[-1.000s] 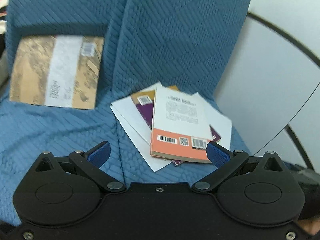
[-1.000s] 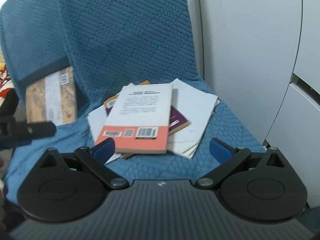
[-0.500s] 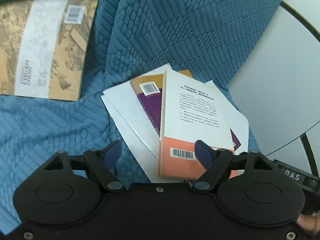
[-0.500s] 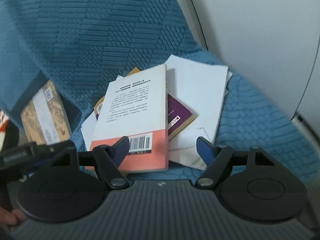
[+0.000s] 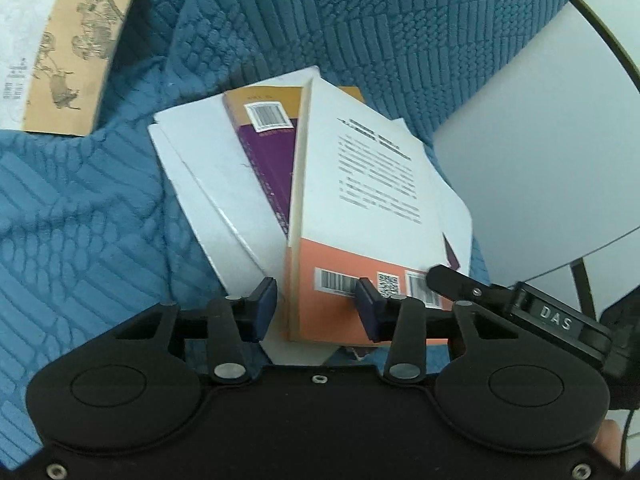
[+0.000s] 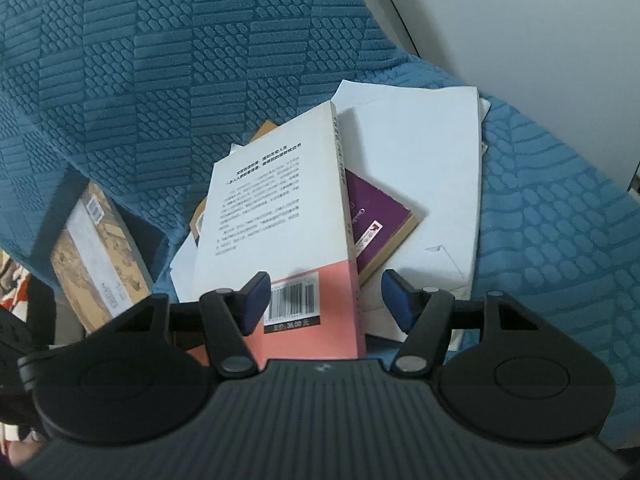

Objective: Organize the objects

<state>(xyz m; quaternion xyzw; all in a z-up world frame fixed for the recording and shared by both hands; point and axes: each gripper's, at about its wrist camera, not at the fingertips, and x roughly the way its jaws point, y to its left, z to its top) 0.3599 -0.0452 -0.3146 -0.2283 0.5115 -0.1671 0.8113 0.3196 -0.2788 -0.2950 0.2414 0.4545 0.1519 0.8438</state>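
As the pile lay untidy on the blue textured cover, the organizing appeared to be at an early stage: nothing in view had been squared up or set aside. The white-and-salmon book sat askew on top of the purple book, which rested crooked on loose white sheets. A tan illustrated book leaned apart, near the cover's fold.

The left gripper straddled the near left corner of the top book. Its jaws were closing, with the corner between them; the left pad stood clear of the book's edge, so no grip was yet made. The right gripper straddled the near right corner, jaws wider and also closing, the right pad well clear of the spine.

Remaining work, by estimate: clamp, lift, and align each book. No container was visible in either view.
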